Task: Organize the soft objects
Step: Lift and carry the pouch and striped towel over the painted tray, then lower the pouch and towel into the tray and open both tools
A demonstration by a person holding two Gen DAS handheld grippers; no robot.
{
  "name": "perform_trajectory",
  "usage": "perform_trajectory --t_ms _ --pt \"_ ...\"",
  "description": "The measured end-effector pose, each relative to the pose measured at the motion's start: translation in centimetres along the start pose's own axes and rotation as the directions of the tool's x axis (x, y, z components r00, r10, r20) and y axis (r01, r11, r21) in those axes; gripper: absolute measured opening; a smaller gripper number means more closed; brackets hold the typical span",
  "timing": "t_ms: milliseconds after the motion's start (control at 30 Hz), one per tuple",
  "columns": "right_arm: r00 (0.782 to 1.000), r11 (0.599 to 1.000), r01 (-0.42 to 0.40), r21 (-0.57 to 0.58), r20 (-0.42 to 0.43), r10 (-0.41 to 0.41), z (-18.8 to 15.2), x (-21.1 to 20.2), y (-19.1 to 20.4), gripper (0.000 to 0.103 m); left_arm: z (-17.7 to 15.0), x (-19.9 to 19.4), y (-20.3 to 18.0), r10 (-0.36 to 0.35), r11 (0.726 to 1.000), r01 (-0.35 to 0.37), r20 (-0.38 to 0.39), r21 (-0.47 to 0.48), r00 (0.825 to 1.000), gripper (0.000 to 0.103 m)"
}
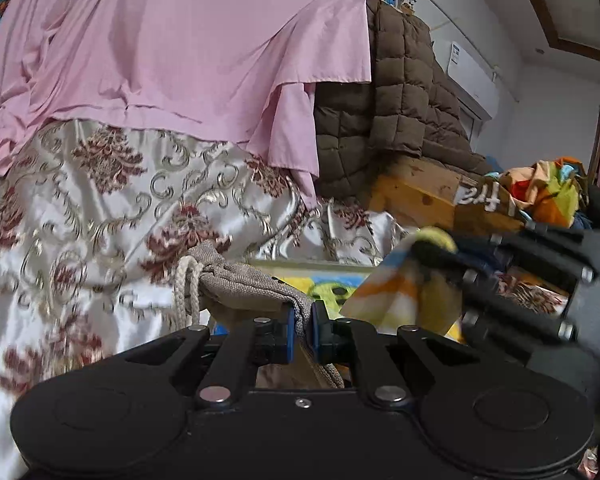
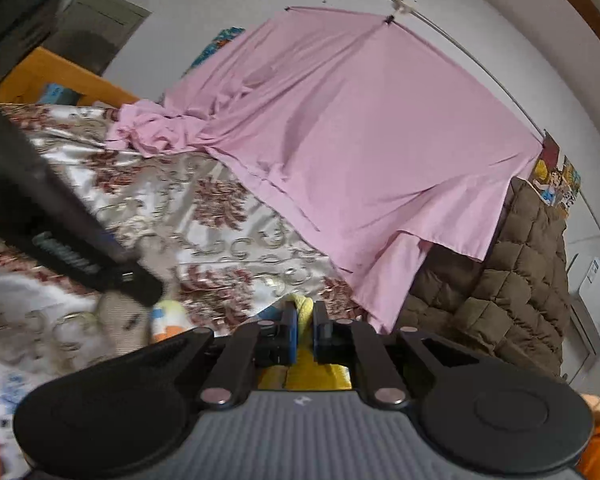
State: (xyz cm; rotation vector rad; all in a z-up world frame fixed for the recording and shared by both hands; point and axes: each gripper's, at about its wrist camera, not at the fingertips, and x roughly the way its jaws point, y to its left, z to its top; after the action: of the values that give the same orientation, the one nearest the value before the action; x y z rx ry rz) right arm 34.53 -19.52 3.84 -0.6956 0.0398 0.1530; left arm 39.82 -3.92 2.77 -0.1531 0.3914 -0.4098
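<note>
1. The left gripper [image 1: 303, 334] has its jaws pinching the rim of a grey drawstring bag [image 1: 244, 286], held above the bed [image 1: 100, 208].
2. The right gripper [image 2: 305, 334] has its jaws pinching a colourful cloth [image 1: 404, 296] just beside the bag.
3. Both seem light, limp and not fragile; the hems look safest to hold.
4. A pink sheet [image 2: 360, 128] and a brown quilt [image 1: 400, 120] hang behind; the cord [image 1: 188, 288] could catch.

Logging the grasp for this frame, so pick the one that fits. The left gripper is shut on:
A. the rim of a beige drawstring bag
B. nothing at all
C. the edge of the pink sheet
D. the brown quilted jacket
A: in the left wrist view the left gripper pinches the woven rim of the drawstring bag, its cord knot hanging just left, while the pink sheet and quilted jacket lie well beyond it.
</note>
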Motion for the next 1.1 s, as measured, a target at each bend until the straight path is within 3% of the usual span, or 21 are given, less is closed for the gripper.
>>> perform_trajectory --t_ms 133,433,800,1100 --pt "1.0 1.0 0.018 0.008 -0.022 -0.018 0.1 3.2 -2.3 0.008 1.3 2.7 0.4 0.005 1.0 -0.005 0.003 0.015 1.0 0.009" --pt "0.993 0.993 0.068 0.096 -0.104 -0.058 -1.9 8.2 -6.6 0.008 2.3 8.4 -1.8 0.014 0.989 -0.01 -0.032 0.144 0.999 0.009" --pt "0.977 0.979 0.066 0.191 -0.211 -0.024 -6.1 8.8 -7.9 0.008 0.5 12.7 -4.8 -0.001 0.987 0.016 -0.098 0.158 0.995 0.009" --pt "0.958 0.978 0.045 0.204 -0.287 0.015 -8.5 8.2 -7.0 0.008 -0.6 13.9 -4.6 0.012 0.993 0.009 -0.167 0.121 0.986 0.01"
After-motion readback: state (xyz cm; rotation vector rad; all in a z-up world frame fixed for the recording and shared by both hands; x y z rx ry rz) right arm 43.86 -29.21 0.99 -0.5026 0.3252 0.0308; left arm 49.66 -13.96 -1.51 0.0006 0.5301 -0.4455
